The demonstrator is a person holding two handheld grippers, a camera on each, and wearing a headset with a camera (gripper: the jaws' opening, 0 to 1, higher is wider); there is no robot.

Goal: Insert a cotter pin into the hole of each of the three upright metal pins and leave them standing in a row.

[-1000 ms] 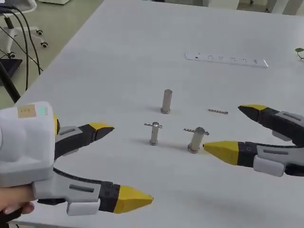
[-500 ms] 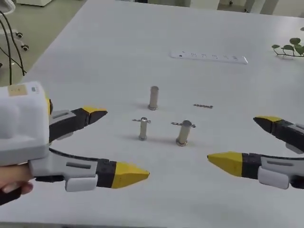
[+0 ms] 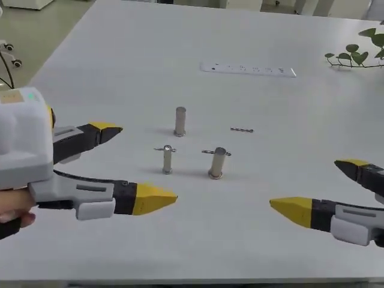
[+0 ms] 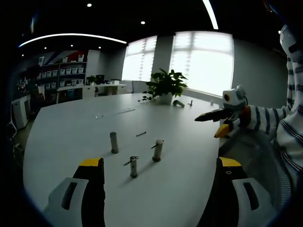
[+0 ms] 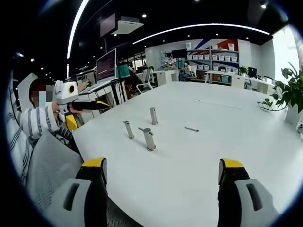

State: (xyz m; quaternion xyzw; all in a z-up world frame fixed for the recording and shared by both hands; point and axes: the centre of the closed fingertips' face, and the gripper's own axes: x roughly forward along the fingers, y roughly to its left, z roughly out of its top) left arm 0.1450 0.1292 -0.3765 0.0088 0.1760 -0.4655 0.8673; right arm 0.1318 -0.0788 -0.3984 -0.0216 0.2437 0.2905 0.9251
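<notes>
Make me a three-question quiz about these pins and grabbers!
1. Where is the loose cotter pin?
A) on the table, right of the back metal pin in the head view
B) held in a gripper
C) stuck through the back metal pin

2. How many upright metal pins already carry a cotter pin?
A) none
B) two
C) three

3. How are the left gripper and right gripper?
A) both open and empty
B) both shut
C) one holding a pin

Answers: 1 A, it lies flat there. 2 B, the front left metal pin and front right metal pin each show a crosswise pin. 3 A, wide gaps separate the yellow tips.
</notes>
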